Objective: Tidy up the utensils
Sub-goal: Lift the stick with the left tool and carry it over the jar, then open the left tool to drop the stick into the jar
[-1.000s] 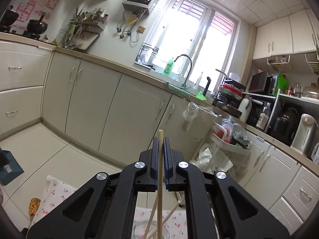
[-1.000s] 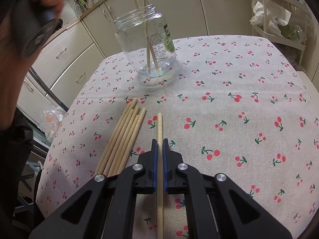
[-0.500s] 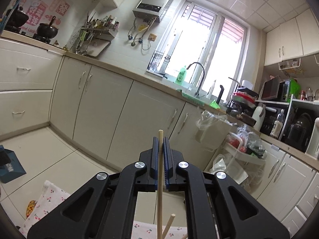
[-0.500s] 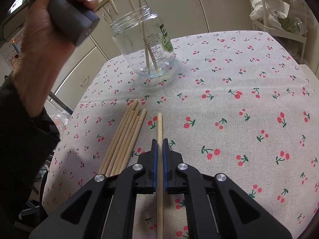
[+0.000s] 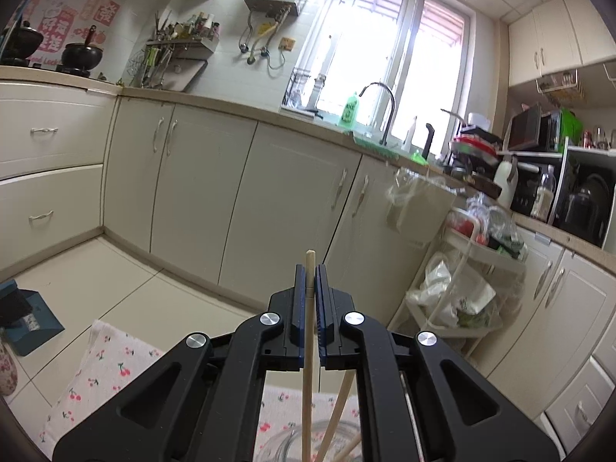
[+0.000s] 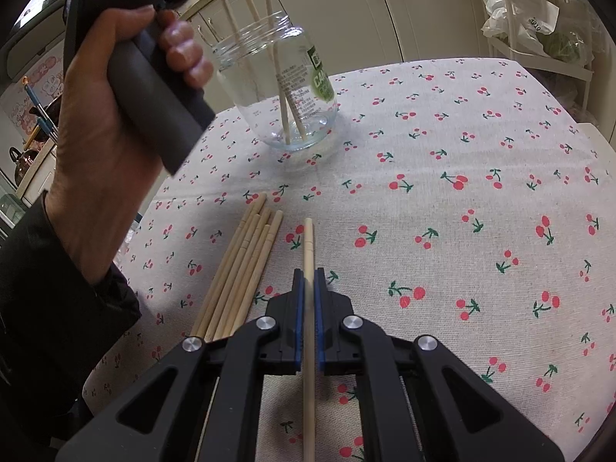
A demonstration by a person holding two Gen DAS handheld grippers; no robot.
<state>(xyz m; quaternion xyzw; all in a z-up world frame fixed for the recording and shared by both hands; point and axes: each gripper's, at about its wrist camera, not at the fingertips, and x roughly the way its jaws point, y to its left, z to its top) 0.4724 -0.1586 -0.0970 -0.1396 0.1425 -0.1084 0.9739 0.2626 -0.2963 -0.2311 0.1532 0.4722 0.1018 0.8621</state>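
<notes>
A clear glass jar (image 6: 283,88) stands on the cherry-print tablecloth (image 6: 462,192) and holds three wooden chopsticks (image 6: 275,61). My left gripper (image 5: 309,269) is shut on a chopstick (image 5: 307,365), held upright over the jar's mouth (image 5: 285,446); its handle and the hand (image 6: 127,88) show at the left of the right wrist view. My right gripper (image 6: 308,273) is shut on another chopstick (image 6: 308,269) and holds it low over the cloth. Several loose chopsticks (image 6: 240,269) lie on the cloth just left of it.
Kitchen cabinets (image 5: 231,192) and a sink counter (image 5: 365,142) run behind the table. A white trolley with bags (image 5: 462,292) stands at the table's far right, also in the right wrist view (image 6: 539,19). A blue box (image 5: 23,319) lies on the floor.
The left gripper and hand have moved in toward the jar and lowered its chopstick toward the jar's mouth. The right gripper has stayed put with its chopstick.
</notes>
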